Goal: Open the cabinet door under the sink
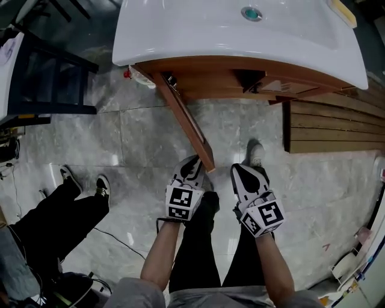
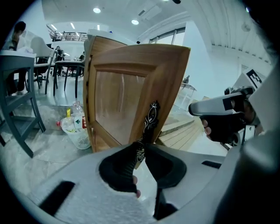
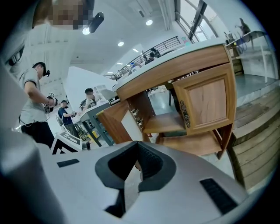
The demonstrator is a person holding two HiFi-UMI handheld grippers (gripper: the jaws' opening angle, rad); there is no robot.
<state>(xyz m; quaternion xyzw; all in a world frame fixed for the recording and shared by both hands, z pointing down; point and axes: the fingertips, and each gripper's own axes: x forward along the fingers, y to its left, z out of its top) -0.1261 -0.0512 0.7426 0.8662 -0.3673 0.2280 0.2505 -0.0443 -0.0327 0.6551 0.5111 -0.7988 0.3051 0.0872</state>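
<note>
Sink (image 1: 198, 30): a white basin with a round greenish drain (image 1: 251, 13); it lies on top of the wooden cabinet (image 1: 204, 67).
Cabinet: brown wood, open at the front; the right gripper view shows a wooden shelf (image 3: 164, 122) inside it.
Cabinet door (image 2: 127, 87): it is on the left side of the cabinet and stands wide out from it. Its free edge points toward the person. It is brown wood with a raised frame around a flat panel.
Second door (image 3: 210, 103): same wood, with the same kind of dark handle. It stands a little out from the cabinet.
Basket (image 2: 78, 136): white, on the floor beside the cabinet; plastic bottles (image 2: 78, 116) stand in it.
Handle (image 2: 151, 118): a long, dark, ornamented metal piece near the free edge of the open door.
Left claw (image 2: 141, 148): its black pads are closed on the lower end of the handle.
Right claw (image 3: 138, 151): its pads are together with nothing between them; it is beside the left claw, apart from the door.
</note>
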